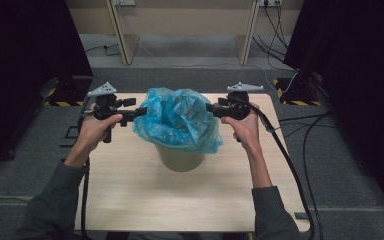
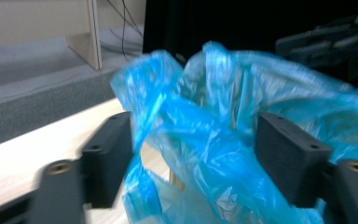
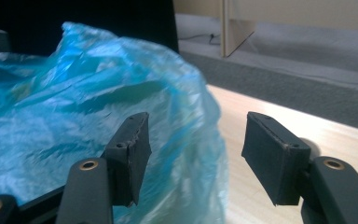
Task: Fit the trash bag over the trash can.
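Bin (image 1: 180, 159) lined with a blue plastic bag (image 1: 177, 117), standing near the middle of the table (image 1: 130, 200). Left gripper (image 1: 141, 112) meets the bag's left edge; in the left gripper view its fingers (image 2: 106, 156) stand partly open with loose blue film between them, not pinched. Right gripper (image 1: 211, 108) sits at the bag's right edge; in the right gripper view its fingers (image 3: 272, 156) stand apart, the bag's edge just inside the gap, nothing gripped.
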A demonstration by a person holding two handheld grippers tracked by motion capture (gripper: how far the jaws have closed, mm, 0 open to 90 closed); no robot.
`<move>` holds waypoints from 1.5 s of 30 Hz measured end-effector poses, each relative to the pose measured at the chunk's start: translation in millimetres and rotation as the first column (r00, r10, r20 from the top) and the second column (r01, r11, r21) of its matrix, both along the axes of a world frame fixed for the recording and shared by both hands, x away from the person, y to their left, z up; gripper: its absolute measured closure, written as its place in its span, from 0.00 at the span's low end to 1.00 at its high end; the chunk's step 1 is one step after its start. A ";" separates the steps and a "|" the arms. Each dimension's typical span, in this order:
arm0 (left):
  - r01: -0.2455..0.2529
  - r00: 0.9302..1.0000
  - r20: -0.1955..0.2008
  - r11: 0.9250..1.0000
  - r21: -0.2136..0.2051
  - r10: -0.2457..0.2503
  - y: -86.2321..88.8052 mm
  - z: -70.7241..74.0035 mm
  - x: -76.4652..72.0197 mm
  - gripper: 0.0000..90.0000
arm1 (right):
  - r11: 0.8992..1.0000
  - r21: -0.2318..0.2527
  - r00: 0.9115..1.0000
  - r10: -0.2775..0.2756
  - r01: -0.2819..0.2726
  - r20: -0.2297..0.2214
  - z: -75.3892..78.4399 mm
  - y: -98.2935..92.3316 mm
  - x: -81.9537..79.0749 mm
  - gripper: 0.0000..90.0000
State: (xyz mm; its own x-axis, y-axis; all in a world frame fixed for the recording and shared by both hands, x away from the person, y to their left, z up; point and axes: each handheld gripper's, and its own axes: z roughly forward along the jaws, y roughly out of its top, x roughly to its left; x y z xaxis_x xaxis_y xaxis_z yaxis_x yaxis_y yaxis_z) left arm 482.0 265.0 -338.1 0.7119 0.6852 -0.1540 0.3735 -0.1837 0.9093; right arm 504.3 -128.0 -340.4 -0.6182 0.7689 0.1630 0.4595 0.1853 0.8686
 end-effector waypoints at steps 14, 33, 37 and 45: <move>-0.001 0.999 0.050 0.999 0.043 -0.001 19.3 -26.4 -4.1 1.00 | 0.997 -0.038 0.997 0.065 -0.064 0.037 1.0 0.1 0.2 0.97; 0.016 1.000 0.001 0.994 0.110 -0.017 10.2 -99.3 -23.4 1.00 | 0.980 -0.194 0.999 0.036 -0.038 -0.014 -49.6 -17.9 1.9 1.00; 0.038 0.999 -0.010 0.994 0.098 -0.037 10.8 -107.7 -29.0 0.99 | 0.967 -0.254 1.000 -0.027 0.027 0.006 -48.9 -19.2 -8.1 0.71; 0.063 0.996 0.053 0.994 0.084 -0.068 18.8 -80.1 -49.0 0.69 | 0.991 -0.122 0.994 -0.043 0.056 0.103 3.7 -32.9 -54.6 0.48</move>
